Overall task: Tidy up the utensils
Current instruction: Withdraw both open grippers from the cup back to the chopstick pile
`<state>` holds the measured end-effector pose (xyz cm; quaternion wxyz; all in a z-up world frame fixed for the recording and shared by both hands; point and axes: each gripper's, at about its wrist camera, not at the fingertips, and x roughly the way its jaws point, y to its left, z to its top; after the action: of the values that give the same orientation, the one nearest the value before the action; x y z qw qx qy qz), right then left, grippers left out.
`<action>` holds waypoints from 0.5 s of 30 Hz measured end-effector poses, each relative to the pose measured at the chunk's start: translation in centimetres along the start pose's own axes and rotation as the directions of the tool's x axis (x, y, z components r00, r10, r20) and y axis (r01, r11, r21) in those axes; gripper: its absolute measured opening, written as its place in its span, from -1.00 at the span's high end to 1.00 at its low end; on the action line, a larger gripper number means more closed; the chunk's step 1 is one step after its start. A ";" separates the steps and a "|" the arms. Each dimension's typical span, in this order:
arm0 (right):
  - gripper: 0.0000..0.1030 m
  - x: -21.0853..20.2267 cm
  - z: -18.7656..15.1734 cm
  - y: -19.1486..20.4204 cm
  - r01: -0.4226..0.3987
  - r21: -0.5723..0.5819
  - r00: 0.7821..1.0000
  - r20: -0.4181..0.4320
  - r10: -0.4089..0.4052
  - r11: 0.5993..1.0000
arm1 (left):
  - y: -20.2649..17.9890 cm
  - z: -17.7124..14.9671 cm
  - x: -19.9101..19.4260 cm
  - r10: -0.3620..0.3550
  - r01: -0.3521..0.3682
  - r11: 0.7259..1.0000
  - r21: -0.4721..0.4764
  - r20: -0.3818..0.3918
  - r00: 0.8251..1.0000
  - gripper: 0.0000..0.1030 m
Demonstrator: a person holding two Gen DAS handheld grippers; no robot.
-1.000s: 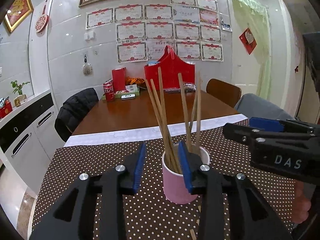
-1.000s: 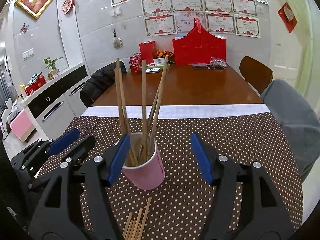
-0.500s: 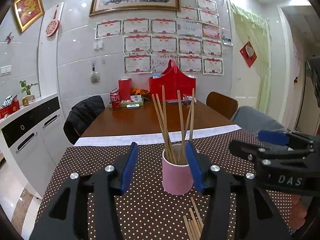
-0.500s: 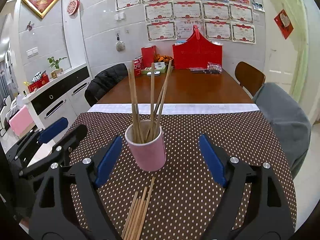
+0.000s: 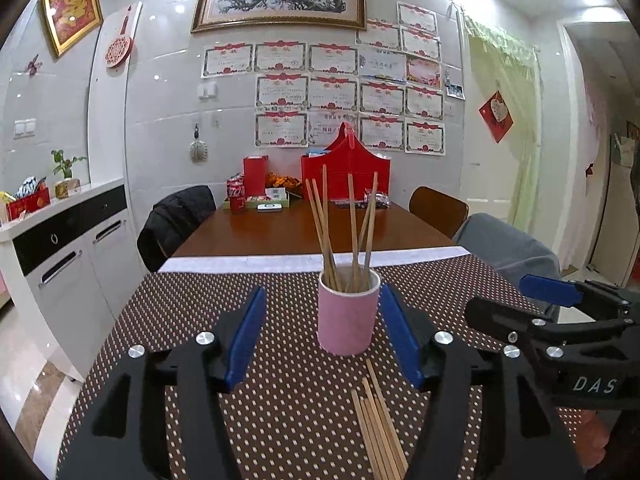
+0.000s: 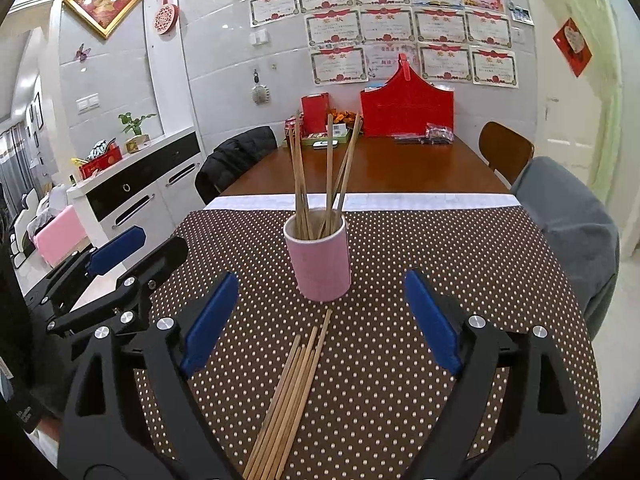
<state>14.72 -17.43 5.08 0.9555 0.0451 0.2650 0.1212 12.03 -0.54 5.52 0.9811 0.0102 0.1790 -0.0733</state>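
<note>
Chopsticks, slim pale wooden sticks [image 6: 286, 396], lie in a loose bundle flat on the brown white-dotted cloth [image 6: 460, 248] of the bench, just in front of the pink cylindrical cup [image 6: 319, 256], which already holds several more chopsticks [image 6: 329, 176] standing on end and fanning outward.

We judge the loose sticks to be light, stiff and smooth, apt to roll or slip sideways under a pinch. They lie close together, so a hold across the middle of one stick or of a small group looks safest to us, with the pads square to the grain. The cup has a matte pink wall and a white rim; it looks light enough to tip if we nudge the upright sticks.

Our left gripper [image 5: 324, 340] has just been opening its blue-padded jaws; they stand apart with nothing between them, the cup beyond them. Our right gripper [image 6: 320, 320] has likewise been opening and is spread wide and empty above the bundle.
</note>
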 end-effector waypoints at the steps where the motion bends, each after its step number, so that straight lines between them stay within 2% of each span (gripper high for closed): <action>1: -0.65 -0.1 -0.3 0.0 0.001 0.000 1.000 -0.001 -0.001 1.000 | -0.1 -0.3 -0.1 0.001 -0.001 1.000 0.002 -0.004 1.000 -0.16; 7: -0.65 0.1 -2.5 -0.1 0.001 0.010 0.999 -0.038 -0.001 1.000 | -0.2 -2.5 -0.7 0.019 -0.019 1.000 0.004 -0.043 0.999 -0.16; 12: -0.65 0.6 -4.7 -0.2 0.019 0.028 0.998 -0.066 -0.017 0.999 | 0.2 -4.9 -0.5 0.003 -0.004 1.000 -0.015 -0.107 0.994 -0.16; 15: -0.65 1.6 -6.2 -0.4 0.022 0.043 0.993 -0.118 -0.017 0.999 | 0.6 -6.5 0.1 0.004 -0.007 1.000 -0.021 -0.157 0.988 -0.16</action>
<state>12.94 -17.27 -1.09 0.9382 0.0566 0.3238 0.1083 9.93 0.34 -0.62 0.9641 0.0060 0.2566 -0.0675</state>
